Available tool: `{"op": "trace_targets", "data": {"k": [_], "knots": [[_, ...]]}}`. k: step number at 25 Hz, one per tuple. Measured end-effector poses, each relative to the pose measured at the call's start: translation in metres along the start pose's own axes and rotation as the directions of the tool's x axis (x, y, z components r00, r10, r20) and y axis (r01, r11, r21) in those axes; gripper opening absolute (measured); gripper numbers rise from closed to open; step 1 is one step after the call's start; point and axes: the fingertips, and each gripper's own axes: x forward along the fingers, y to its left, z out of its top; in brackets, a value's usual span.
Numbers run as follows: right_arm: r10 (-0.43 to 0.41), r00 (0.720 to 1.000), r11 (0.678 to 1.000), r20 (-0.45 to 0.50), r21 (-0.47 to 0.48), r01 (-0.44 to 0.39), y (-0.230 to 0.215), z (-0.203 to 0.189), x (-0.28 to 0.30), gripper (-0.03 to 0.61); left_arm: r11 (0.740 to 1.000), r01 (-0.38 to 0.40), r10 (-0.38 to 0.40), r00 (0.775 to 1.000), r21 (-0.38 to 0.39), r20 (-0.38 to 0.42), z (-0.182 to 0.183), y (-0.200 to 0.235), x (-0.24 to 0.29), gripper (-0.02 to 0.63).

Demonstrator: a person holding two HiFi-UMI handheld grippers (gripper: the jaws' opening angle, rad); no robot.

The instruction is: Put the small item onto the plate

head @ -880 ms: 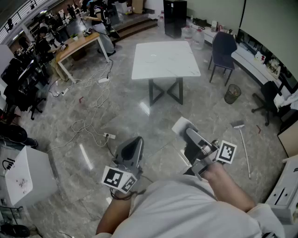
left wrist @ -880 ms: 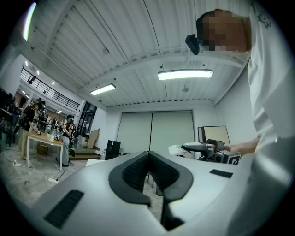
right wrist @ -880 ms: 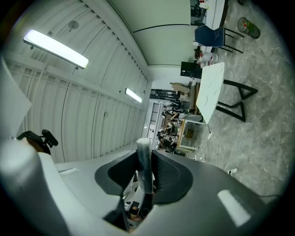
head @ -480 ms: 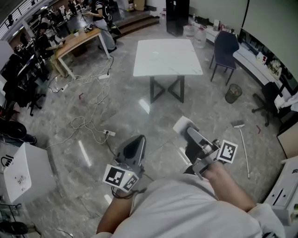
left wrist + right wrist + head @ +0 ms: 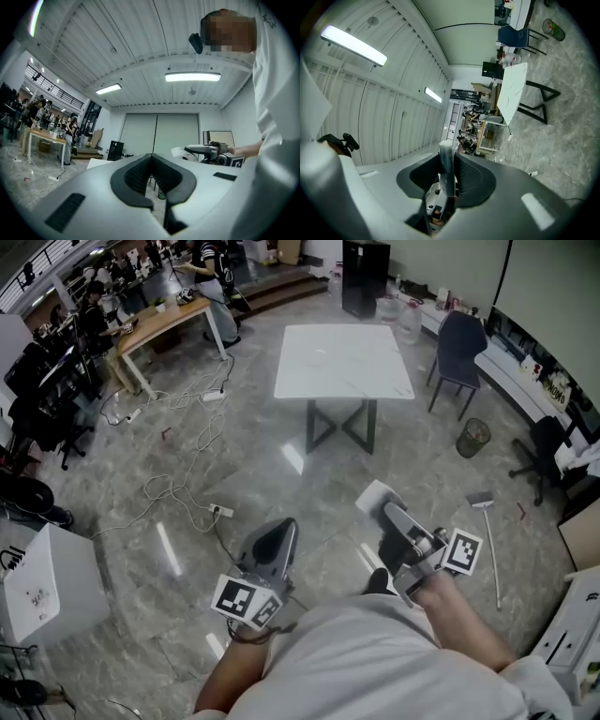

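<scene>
My right gripper (image 5: 380,509) is shut on a flat white item (image 5: 374,494) that sticks out past its tips above the floor. In the right gripper view that white item (image 5: 446,161) shows edge-on, pinched between the dark pads (image 5: 465,174) of the right gripper (image 5: 447,157). My left gripper (image 5: 280,527) is held level beside it with its jaws together and nothing in them. In the left gripper view its pads (image 5: 133,173) meet at the tip of the left gripper (image 5: 151,158). A white table (image 5: 342,362) stands ahead. I make out no plate on it.
A dark chair (image 5: 459,343) and a bin (image 5: 473,437) stand right of the table. A broom (image 5: 487,521) lies on the floor at the right. Cables and a power strip (image 5: 220,512) trail at the left, near a white box (image 5: 47,582). People sit at a wooden desk (image 5: 164,320).
The view has shifted a little and both grippers sit slightly lower in the picture. The right gripper still holds the white item and the left stays shut.
</scene>
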Motion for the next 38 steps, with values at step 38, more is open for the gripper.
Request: {"op": "trace_targets", "data": {"k": [38], "knots": [[0.023,0.993,0.992,-0.117,0.124,-0.008,-0.144,0.353,0.098,0.097,0.996,-0.094,0.094,0.996,0.012,-0.009,-0.013,0.048,0.389,0.006]]}}
